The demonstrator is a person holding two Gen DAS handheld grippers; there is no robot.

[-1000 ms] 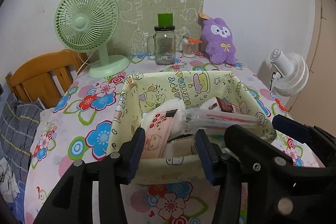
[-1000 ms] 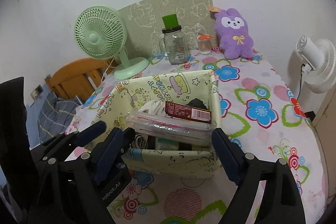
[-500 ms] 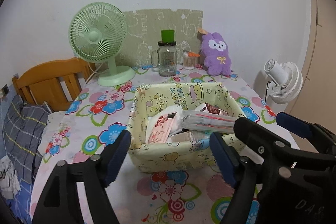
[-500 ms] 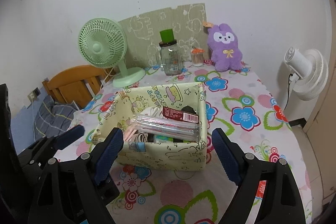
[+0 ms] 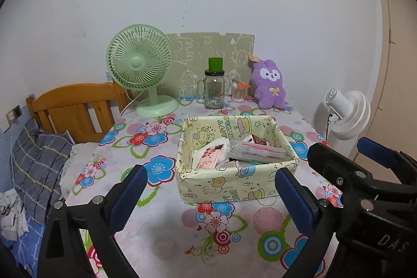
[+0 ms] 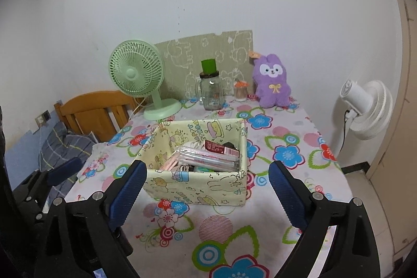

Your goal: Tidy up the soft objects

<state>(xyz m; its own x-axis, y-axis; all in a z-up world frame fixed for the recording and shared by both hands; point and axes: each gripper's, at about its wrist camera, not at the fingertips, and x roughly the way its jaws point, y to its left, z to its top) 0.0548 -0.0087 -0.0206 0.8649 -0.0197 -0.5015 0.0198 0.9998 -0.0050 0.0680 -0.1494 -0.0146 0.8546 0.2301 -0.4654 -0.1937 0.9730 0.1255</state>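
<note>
A pale yellow cartoon-print box sits in the middle of the flowered table. It holds a pink tissue pack, a clear plastic packet and a dark red packet. A purple plush bunny stands at the table's back right. My left gripper is open and empty, in front of the box. My right gripper is open and empty, also in front of the box and apart from it.
At the back stand a green desk fan, a glass jar with a green lid and a small swab cup. A white fan stands right of the table. A wooden bed frame lies left.
Both grippers have pulled back and up from the box, which now looks smaller and farther. The left jaws have opened wider. The box and its contents stayed in place.
</note>
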